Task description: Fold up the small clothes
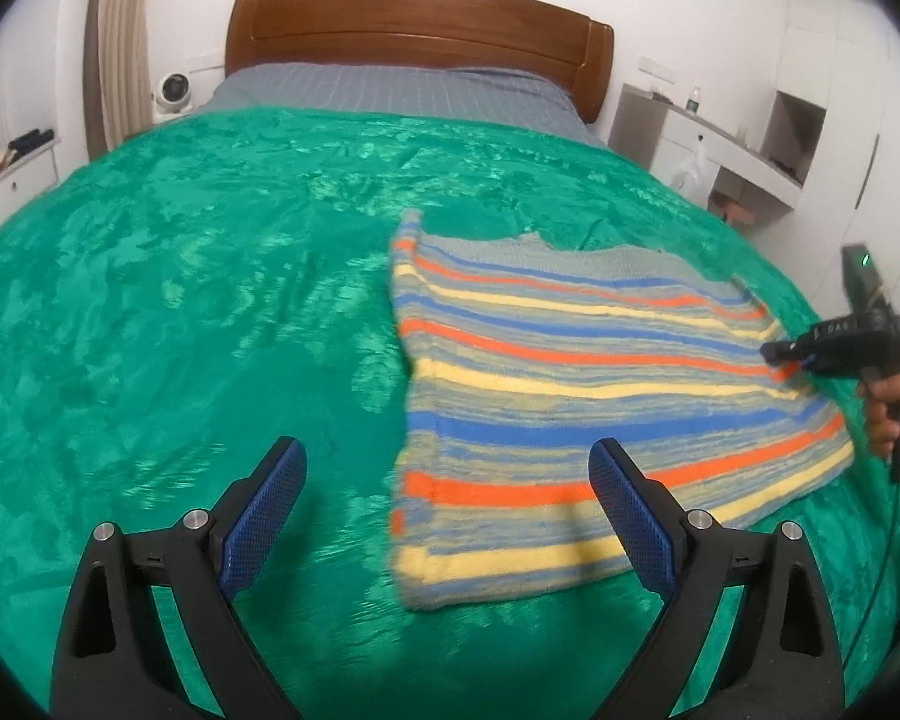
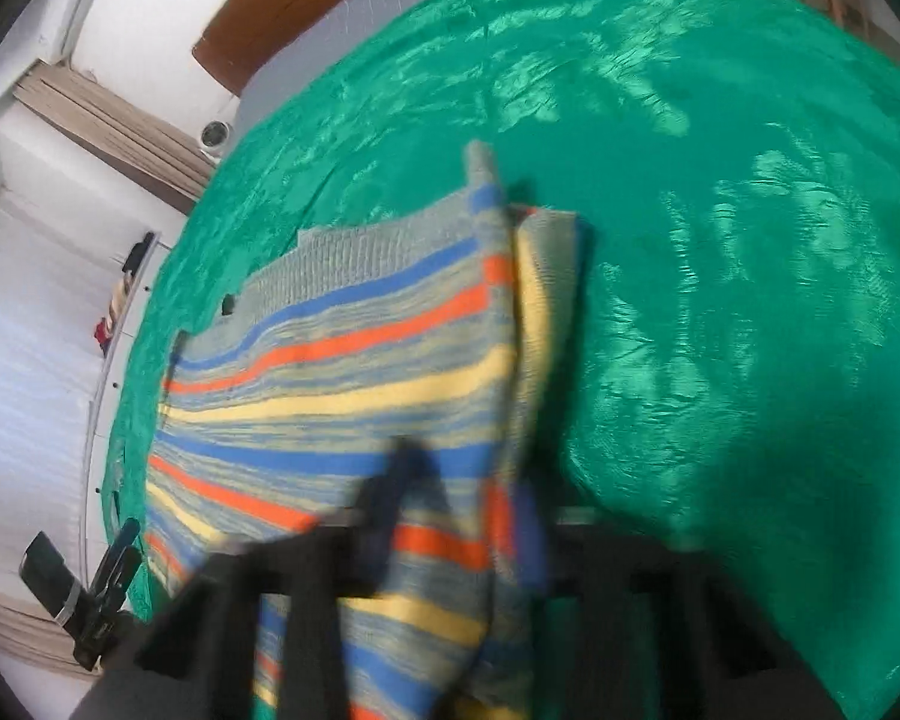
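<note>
A knitted sweater [image 1: 570,360] striped in blue, orange, yellow and grey lies flat on the green blanket [image 1: 210,300], right of the middle. My left gripper [image 1: 447,447] hovers open over the sweater's near left corner, touching nothing. My right gripper [image 1: 777,354], held by a hand [image 1: 882,414], sits at the sweater's right edge with its tips together on the knit. The right wrist view is blurred. In it the sweater [image 2: 342,372] has its edge folded up and running between the fingers of the right gripper [image 2: 462,510].
A wooden headboard [image 1: 420,18] and a grey sheet [image 1: 390,90] lie beyond the blanket. A small white fan [image 1: 174,93] stands at the back left, above a white dresser [image 1: 6,174]. White shelves [image 1: 720,144] stand on the right.
</note>
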A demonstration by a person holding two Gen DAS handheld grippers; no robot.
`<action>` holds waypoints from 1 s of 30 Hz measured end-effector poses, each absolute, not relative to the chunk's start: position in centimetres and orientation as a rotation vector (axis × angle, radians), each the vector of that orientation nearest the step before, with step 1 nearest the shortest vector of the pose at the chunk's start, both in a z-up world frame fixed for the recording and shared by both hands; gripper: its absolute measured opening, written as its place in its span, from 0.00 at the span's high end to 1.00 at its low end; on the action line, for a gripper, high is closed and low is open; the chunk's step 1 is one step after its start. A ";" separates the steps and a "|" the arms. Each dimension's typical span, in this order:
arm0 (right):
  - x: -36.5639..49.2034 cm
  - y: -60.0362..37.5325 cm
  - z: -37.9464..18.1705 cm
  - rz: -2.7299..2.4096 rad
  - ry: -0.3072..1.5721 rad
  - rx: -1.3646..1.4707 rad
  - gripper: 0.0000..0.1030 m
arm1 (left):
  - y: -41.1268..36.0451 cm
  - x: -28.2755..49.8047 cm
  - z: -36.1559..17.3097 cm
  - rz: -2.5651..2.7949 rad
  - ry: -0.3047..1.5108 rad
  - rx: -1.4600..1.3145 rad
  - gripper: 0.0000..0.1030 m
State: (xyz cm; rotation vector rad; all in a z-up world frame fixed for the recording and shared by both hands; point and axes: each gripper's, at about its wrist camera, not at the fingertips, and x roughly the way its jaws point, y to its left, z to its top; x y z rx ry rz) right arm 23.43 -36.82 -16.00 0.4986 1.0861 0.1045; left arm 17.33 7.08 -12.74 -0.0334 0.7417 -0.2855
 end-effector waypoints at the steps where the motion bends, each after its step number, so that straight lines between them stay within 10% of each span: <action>1: 23.5 -36.0 -15.0 0.084 1.073 0.473 0.90 | 7.5 17.2 -12.5 -0.267 0.734 -0.027 0.07; 10: 27.8 -21.5 -5.9 0.272 1.007 0.380 0.92 | 14.3 17.9 -11.0 -0.088 0.680 -0.132 0.07; 22: 32.6 -4.0 -12.6 0.284 1.114 0.345 0.91 | 19.6 18.8 -12.5 -0.004 0.708 -0.236 0.07; 30: 31.1 -5.7 -12.4 0.597 1.148 0.628 0.63 | 20.4 18.6 -12.7 -0.016 0.739 -0.245 0.07</action>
